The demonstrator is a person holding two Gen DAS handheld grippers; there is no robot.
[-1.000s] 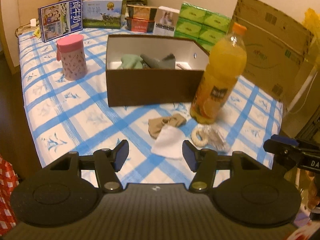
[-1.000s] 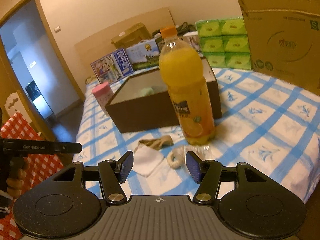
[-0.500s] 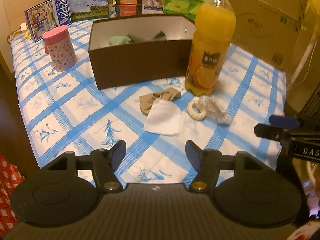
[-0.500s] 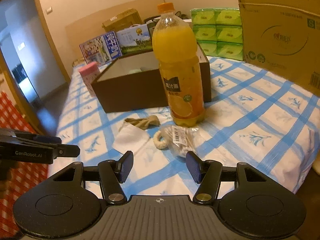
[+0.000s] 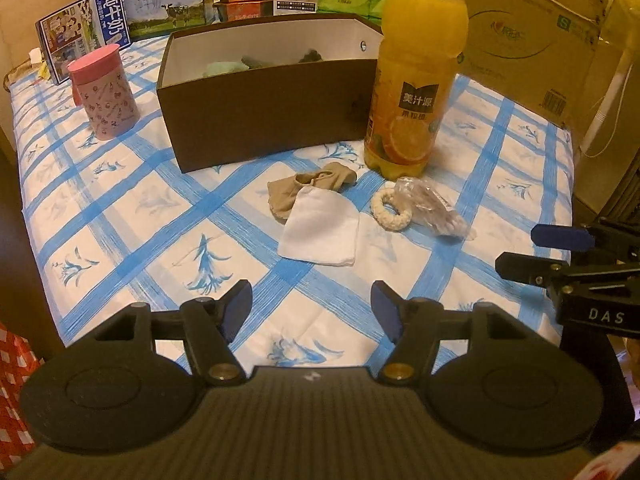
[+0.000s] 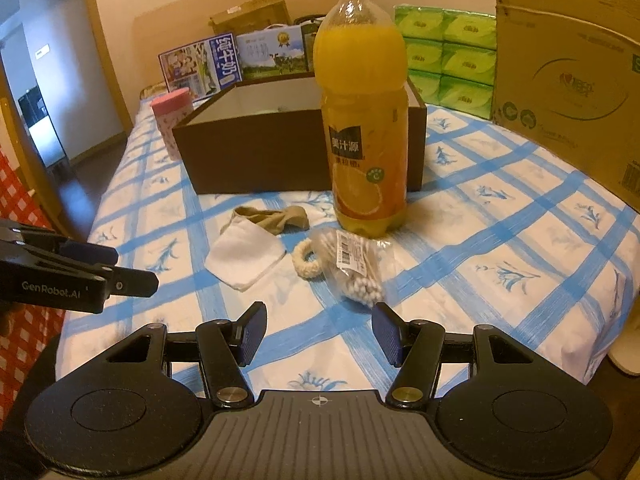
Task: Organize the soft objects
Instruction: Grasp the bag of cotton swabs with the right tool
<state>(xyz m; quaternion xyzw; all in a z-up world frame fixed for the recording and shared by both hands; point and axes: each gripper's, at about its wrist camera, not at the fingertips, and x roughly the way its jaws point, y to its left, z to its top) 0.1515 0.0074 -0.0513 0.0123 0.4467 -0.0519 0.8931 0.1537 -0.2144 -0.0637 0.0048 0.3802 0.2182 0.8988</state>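
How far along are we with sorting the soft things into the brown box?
Partly done: the brown box already holds a green cloth and darker pieces. Nothing is in hand: left gripper and right gripper are both open and empty, above the bedspread. Left out: white cloth, tan sock, cream scrunchie, clear bag.

Dim, warm yellow indoor light, soft shadows, sharp centre, strong fisheye bending and dark corners.

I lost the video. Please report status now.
Both grippers open, empty: left gripper, right gripper. White cloth outside brown box. Juice bottle beside it.
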